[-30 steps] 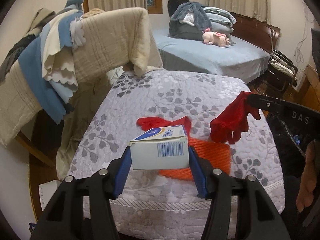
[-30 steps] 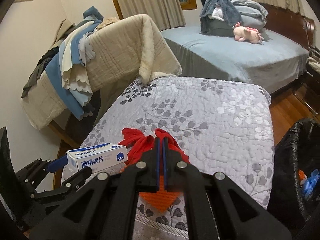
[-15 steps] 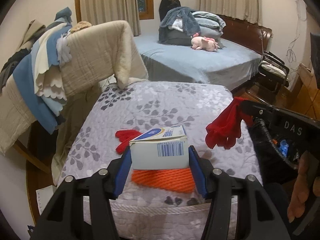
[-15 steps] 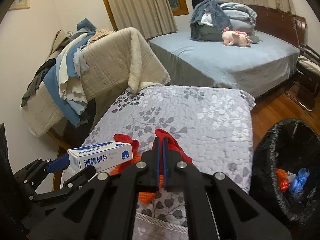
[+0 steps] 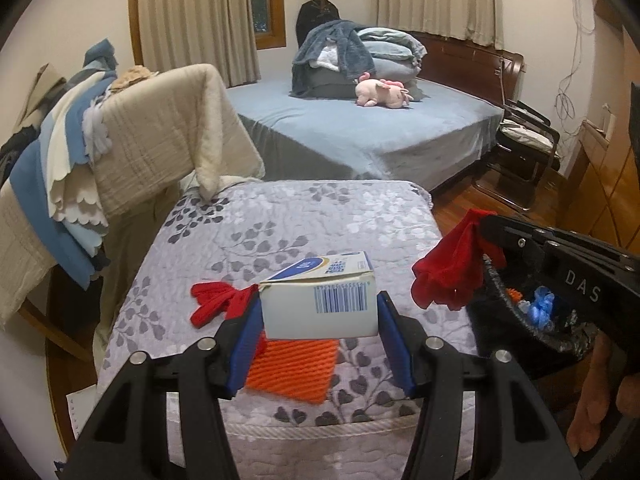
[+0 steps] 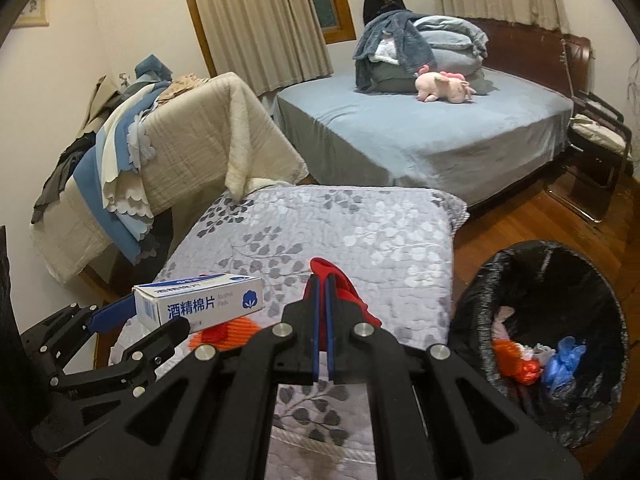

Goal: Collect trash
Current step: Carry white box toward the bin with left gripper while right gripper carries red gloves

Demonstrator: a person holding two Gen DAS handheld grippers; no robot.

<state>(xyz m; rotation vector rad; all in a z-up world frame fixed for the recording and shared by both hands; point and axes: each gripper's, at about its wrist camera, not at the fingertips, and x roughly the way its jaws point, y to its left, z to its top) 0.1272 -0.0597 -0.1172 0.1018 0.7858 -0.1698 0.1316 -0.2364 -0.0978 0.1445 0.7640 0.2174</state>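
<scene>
left gripper (image 5: 318,312) clamped on alcohol pad box (image 5: 319,298), held above quilted table (image 5: 280,220) near edge | right gripper (image 6: 321,280) closed on red glove (image 6: 346,296) | black-lined trash bin (image 6: 540,280) at right

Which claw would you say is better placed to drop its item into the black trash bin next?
Right. The right claw, shut on the red glove, is already beside the black trash bin, near its rim. The left claw, gripping the white box, sits over the quilted mattress, farther away.
</scene>
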